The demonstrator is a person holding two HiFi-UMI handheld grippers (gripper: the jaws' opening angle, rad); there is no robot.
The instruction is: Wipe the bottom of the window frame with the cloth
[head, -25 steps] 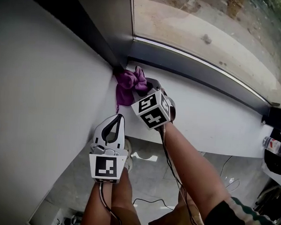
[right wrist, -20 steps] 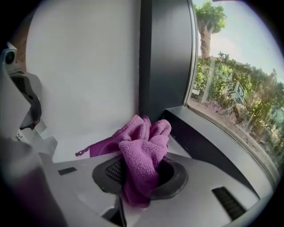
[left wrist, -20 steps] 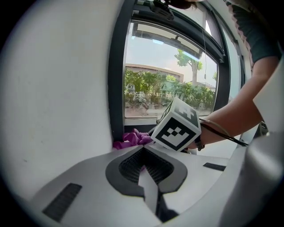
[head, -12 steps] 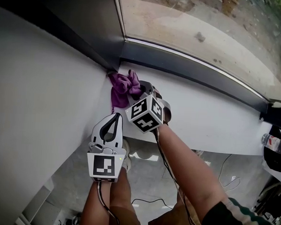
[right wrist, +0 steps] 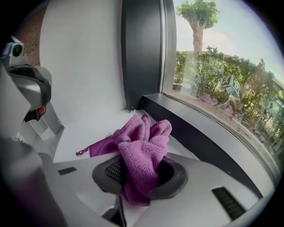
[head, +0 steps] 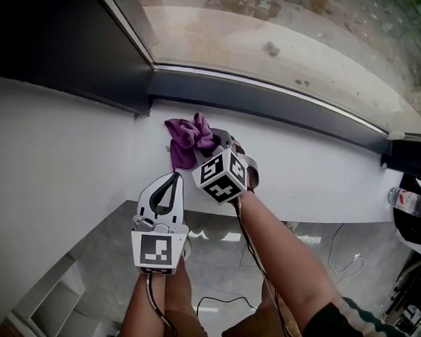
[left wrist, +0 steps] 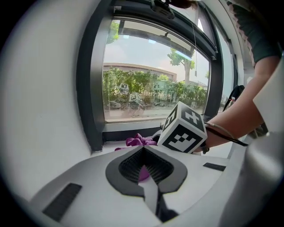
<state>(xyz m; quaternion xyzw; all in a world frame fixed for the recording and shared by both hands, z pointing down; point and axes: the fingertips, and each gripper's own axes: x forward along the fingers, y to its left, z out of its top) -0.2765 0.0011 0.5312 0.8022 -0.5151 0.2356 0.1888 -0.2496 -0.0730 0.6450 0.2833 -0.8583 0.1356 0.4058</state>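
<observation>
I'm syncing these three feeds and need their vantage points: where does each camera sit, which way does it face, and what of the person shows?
Head view: on the person's head, facing steeply down at the white sill; both forearms, left gripper and right gripper show.
Left gripper view: rides the left gripper, facing the dark grey window frame over shut, empty jaws; the right forearm shows.
Right gripper view: rides the right gripper, facing the sill's corner; its jaws grip the purple terry cloth.
Shared: all three show that cloth.

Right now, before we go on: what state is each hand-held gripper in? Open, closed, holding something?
Left hand-held gripper: closed, holding nothing.
Right hand-held gripper: closed on the purple cloth.
</observation>
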